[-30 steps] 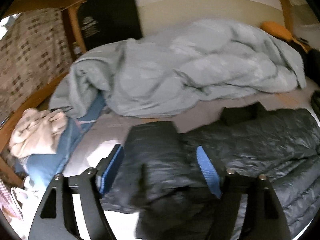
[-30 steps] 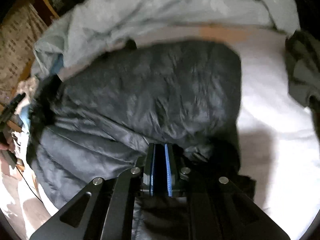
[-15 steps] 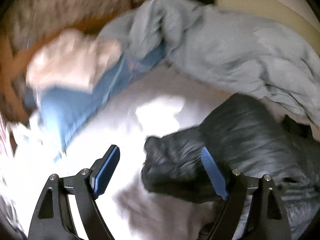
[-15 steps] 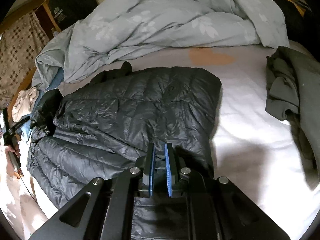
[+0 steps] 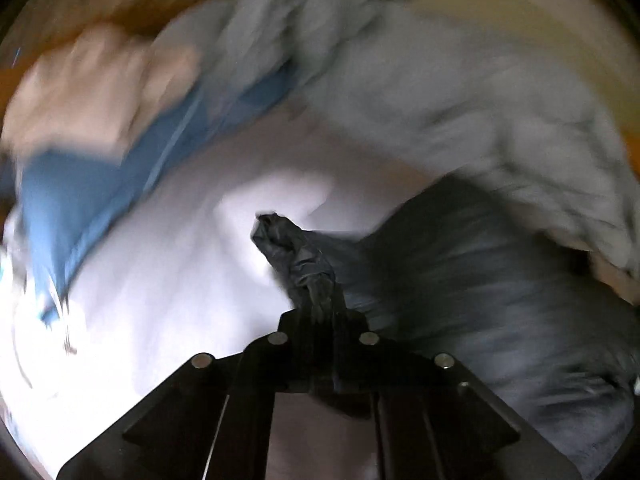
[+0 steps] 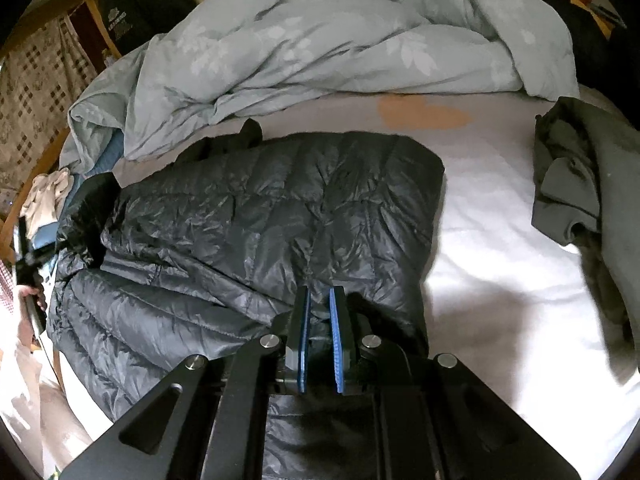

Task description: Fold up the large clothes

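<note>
Black quilted nylon fills the near field of both views; the left tool (image 5: 318, 300), which stood wide apart half a second ago, now has its fingers pinched together on a bunched sleeve end (image 5: 296, 256) of the down jacket (image 6: 256, 216); the right tool (image 6: 318, 320) stands narrow at the jacket's near hem, a fold of fabric lying in the slim gap between its blue pads (image 6: 335, 332), a gap slightly wider than a moment before, so the pinch may be loosening; the jacket lies spread on the white bed sheet (image 6: 500, 248), part of it already doubled over; with the sleeve now gripped, the next fold can probably be drawn across the body; beyond, a grey-green garment (image 6: 580, 184) waits at right, and a pale blue duvet (image 6: 320, 40) is heaped farthest back.
</note>
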Tool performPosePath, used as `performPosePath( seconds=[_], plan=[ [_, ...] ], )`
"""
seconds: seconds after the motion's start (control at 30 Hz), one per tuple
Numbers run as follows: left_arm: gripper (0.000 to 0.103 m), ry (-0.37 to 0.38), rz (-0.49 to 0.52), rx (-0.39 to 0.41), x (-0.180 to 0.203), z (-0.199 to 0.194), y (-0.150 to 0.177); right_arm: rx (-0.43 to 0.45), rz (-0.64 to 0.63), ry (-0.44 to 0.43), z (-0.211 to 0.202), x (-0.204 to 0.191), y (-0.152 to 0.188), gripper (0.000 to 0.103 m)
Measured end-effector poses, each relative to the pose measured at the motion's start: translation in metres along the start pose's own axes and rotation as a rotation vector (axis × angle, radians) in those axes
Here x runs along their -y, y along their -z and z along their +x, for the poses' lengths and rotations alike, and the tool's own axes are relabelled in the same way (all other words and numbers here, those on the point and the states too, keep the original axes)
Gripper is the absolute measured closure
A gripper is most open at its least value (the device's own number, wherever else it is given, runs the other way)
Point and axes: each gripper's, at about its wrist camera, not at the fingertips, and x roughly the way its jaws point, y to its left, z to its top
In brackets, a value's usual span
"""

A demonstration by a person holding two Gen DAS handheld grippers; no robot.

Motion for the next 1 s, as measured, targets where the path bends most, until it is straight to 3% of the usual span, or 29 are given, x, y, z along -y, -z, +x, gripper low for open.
performPosePath(
  seconds=[0.13, 0.33, 0.47, 0.67, 0.7, 0.77, 0.8, 0.83, 0.93, 1.0],
  plan=[
    [0.099, 0.158, 0.150, 0.135, 0.073, -0.061, -0.022, 0.017, -0.007, 0.007, -0.006, -0.002, -0.001, 0.094],
    [0.099, 0.369, 0.220, 0.275, 0.162, -0.142, -0.035, 0.028, -0.020, 0.019, -0.013, -0.004, -0.001, 0.094],
    [0.099, 0.467, 0.309, 0.250, 0.218, -0.159, -0.026, 0.054, -0.020, 0.022, -0.022, -0.002, -0.002, 0.093],
    [0.097, 0.573, 0.381, 0.145, 0.270, -0.138, 0.000, 0.092, -0.020, 0.027, -0.039, 0.002, -0.005, 0.093],
    [0.092, 0.572, 0.404, 0.132, 0.277, -0.133, 0.007, 0.096, -0.021, 0.027, -0.041, 0.003, -0.005, 0.093],
    [0.067, 0.533, 0.435, 0.135, 0.289, -0.131, 0.021, 0.106, -0.021, 0.033, -0.045, 0.004, -0.006, 0.093],
    [0.047, 0.498, 0.437, 0.150, 0.291, -0.130, 0.025, 0.109, -0.019, 0.035, -0.046, 0.005, -0.006, 0.093],
    [0.041, 0.474, 0.427, 0.174, 0.291, -0.129, 0.028, 0.112, -0.017, 0.036, -0.047, 0.007, -0.006, 0.093],
    [0.040, 0.503, 0.402, 0.181, 0.283, -0.128, 0.029, 0.114, -0.008, 0.035, -0.048, 0.009, -0.007, 0.093],
    [0.037, 0.481, 0.397, 0.186, 0.278, -0.128, 0.029, 0.111, -0.006, 0.035, -0.046, 0.010, -0.007, 0.093]
  ],
)
